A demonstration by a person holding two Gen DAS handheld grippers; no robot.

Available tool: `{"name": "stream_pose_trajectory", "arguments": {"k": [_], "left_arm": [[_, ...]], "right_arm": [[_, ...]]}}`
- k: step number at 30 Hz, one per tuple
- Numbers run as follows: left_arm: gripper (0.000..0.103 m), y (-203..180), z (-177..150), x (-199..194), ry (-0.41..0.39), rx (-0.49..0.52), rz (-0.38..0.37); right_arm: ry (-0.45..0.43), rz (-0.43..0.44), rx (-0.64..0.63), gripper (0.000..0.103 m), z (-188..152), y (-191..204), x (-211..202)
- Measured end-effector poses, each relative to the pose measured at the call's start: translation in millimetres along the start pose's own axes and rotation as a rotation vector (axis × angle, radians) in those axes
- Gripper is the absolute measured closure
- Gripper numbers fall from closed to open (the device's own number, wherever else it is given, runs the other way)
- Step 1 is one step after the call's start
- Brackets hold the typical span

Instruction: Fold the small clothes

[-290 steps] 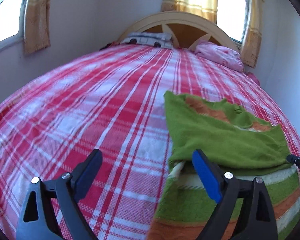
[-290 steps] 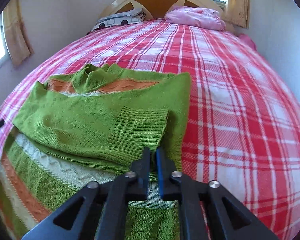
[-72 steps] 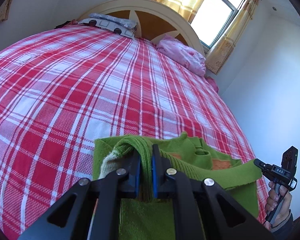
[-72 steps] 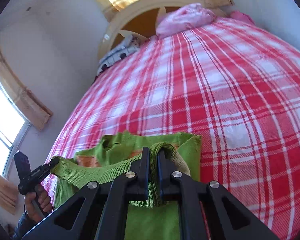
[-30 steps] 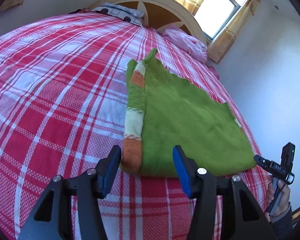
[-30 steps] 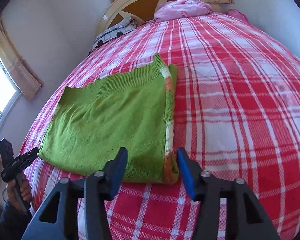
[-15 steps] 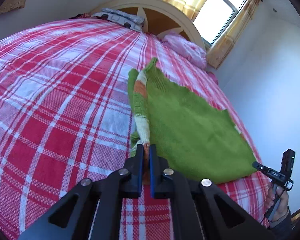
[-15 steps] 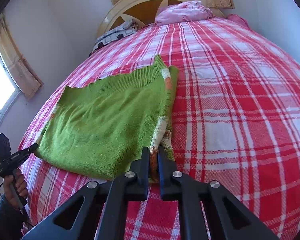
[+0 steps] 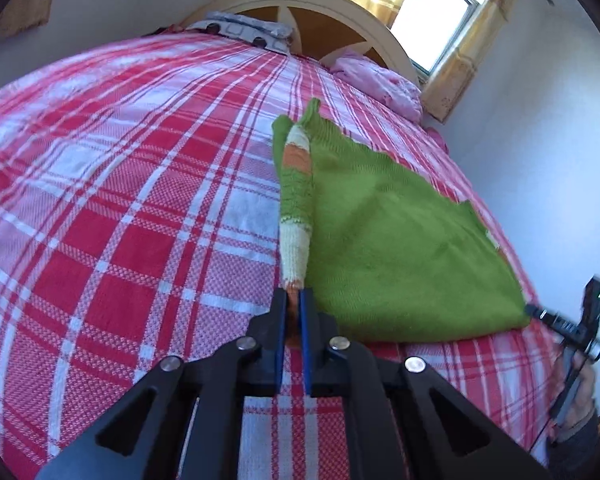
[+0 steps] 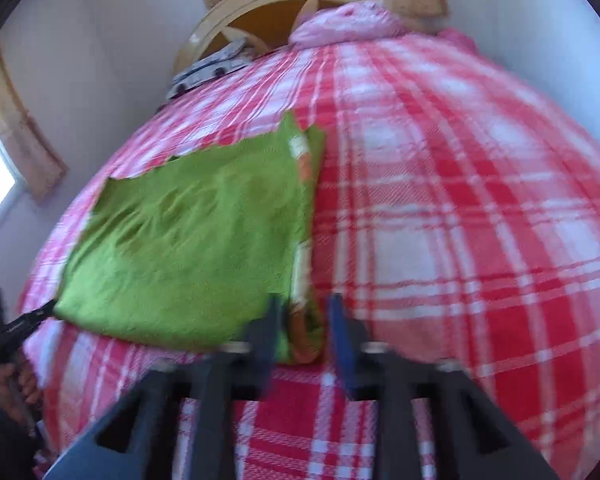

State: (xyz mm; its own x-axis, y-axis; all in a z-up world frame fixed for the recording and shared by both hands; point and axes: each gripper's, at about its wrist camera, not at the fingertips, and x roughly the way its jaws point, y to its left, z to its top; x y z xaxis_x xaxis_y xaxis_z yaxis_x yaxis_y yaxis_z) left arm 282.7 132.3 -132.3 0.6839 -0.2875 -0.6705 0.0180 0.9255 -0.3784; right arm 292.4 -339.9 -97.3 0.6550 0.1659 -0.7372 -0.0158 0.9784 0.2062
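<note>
Since half a second ago right gripper (image 10: 302, 334) has opened, straddling the folded green sweater (image 10: 188, 240) on the bed (image 10: 460, 220); left gripper (image 9: 294, 320) stays clamped on its striped corner, anchoring that edge.

The left gripper (image 9: 293, 300) is clamped tight, pointing toward 12 o'clock. The right gripper (image 10: 303, 316), blurred, has its jaws spread apart.

The folded green knitted sweater (image 9: 396, 236) ahead of the tongs looks soft, matt wool. Beneath lies a coarse-woven red-and-white checked cotton bedspread (image 9: 132, 216).
</note>
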Motion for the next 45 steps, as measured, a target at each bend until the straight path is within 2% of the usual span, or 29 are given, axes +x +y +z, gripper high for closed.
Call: {"name": "stream_pose_trajectory", "arguments": {"k": [2, 4, 7, 10, 13, 14, 15, 16, 19, 23, 24, 25, 26, 31, 33, 38, 45], "left_arm": [[0.096, -8.3, -5.6, -1.1, -0.005, 0.061, 0.029], [0.097, -10.7, -7.8, -1.3, 0.003, 0.081, 0.035], [0.097, -12.6, -6.2, -5.8, -0.018, 0.09, 0.009], [0.097, -12.1, -1.5, -12.6, -0.062, 0.071, -0.012], [0.097, -13.9, 1.8, -7.0, -0.041, 0.072, -0.007], [0.095, -13.8, 1.8, -4.8, -0.038, 0.068, -0.004], [0.089, -11.6, 1.2, -2.7, -0.03, 0.056, 0.001], [0.087, -10.6, 1.1, -1.3, -0.025, 0.048, -0.003], [0.085, -8.0, 1.2, -1.4, -0.026, 0.032, -0.017], [0.068, -7.9, 1.6, 1.7, -0.016, 0.025, -0.012], [0.07, -8.5, 1.5, 1.5, -0.02, 0.032, -0.019], [0.079, -9.9, 2.1, 1.4, -0.021, 0.051, -0.029], [0.097, -10.3, 2.7, 1.6, -0.021, 0.057, -0.028], [0.099, 4.3, 0.1, 0.8, 0.021, -0.016, -0.007], [0.099, 8.1, -3.3, -2.9, 0.029, -0.039, -0.03], [0.099, 2.1, -10.6, -8.2, 0.025, -0.002, -0.024], [0.099, 7.0, -13.5, -13.9, 0.012, -0.015, -0.039]], "right_arm": [[-0.052, 0.022, -0.032, 0.048, 6.3, 14.5, -11.5], [-0.072, 0.06, -0.086, 0.048, 12.6, 38.2, -14.2], [-0.055, 0.122, -0.143, 0.048, 15.8, 67.6, -5.2], [-0.044, 0.137, -0.191, 0.046, 8.3, 93.9, 4.2], [-0.016, 0.159, -0.202, 0.045, -3.1, 106.9, 12.8], [-0.008, 0.16, -0.206, 0.045, -7.0, 109.8, 14.3], [0.0, 0.159, -0.213, 0.045, -11.6, 111.1, 15.7], [0.008, 0.154, -0.221, 0.045, -16.0, 112.4, 17.1], [0.015, 0.141, -0.228, 0.045, -21.1, 111.0, 19.0], [0.022, 0.121, -0.205, 0.045, -19.4, 102.0, 21.6], [0.021, 0.118, -0.196, 0.045, -19.4, 100.1, 21.7], [0.02, 0.116, -0.188, 0.045, -19.6, 98.2, 21.7], [0.018, 0.116, -0.183, 0.045, -20.3, 97.2, 21.1], [0.014, 0.122, -0.204, 0.045, -21.3, 100.8, 16.3], [0.01, 0.122, -0.215, 0.045, -20.0, 102.9, 14.6], [0.009, 0.132, -0.241, 0.045, -15.5, 113.3, 19.4], [0.021, 0.171, -0.289, 0.045, -13.2, 136.0, 25.9]]}}
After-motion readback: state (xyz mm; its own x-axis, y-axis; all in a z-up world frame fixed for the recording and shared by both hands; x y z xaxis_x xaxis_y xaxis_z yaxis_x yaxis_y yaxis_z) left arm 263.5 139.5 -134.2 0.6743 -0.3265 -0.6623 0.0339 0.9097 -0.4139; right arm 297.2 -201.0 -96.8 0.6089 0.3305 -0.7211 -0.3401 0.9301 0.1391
